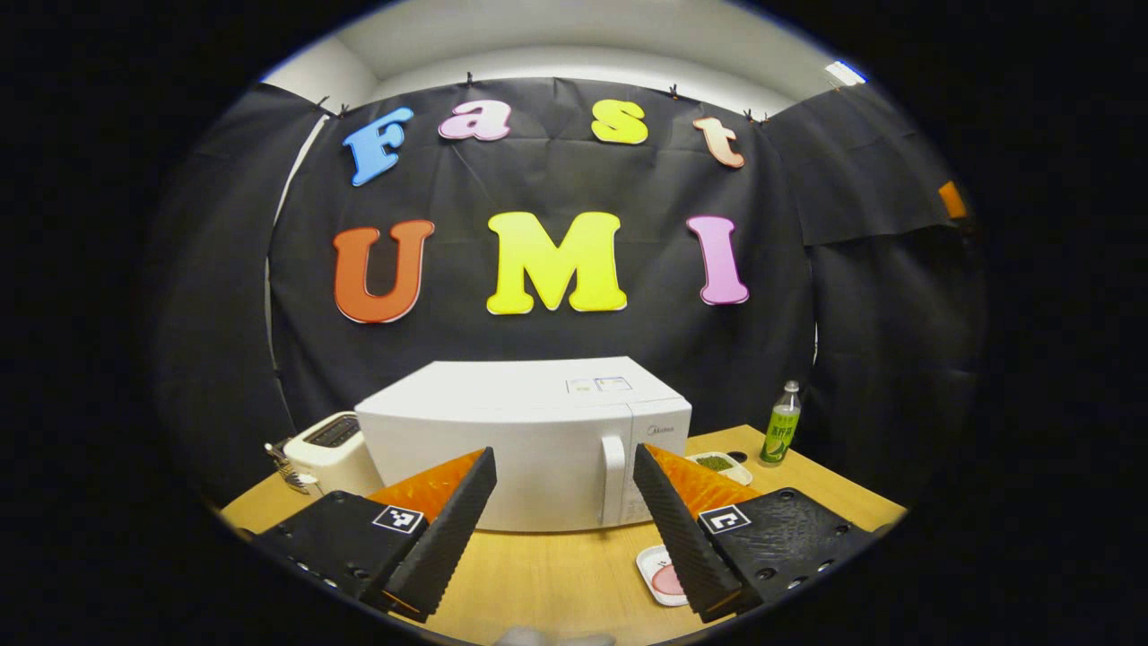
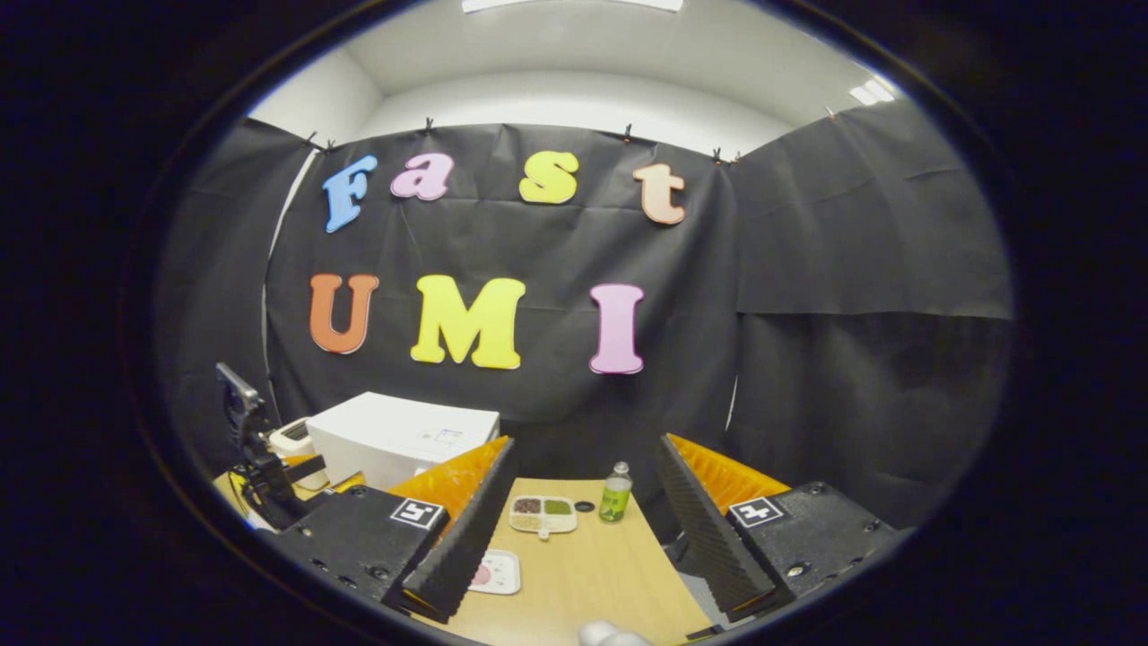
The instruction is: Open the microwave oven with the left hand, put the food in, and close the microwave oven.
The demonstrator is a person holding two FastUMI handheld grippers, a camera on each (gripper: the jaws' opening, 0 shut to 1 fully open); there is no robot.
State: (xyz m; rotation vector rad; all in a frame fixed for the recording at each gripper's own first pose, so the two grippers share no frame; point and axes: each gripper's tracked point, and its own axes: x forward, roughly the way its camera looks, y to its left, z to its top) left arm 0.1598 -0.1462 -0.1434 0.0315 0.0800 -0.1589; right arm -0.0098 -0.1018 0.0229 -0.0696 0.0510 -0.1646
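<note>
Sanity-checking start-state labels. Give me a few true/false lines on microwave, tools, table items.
1. The microwave door is open. False: it is closed.
2. The left tool is open, holding nothing. True.
3. A toaster stands beside the microwave. True.
4. The bottle lies on its side. False: it stands upright.
5. The right tool is shut on the tray. False: it is open, apart from the tray.
</note>
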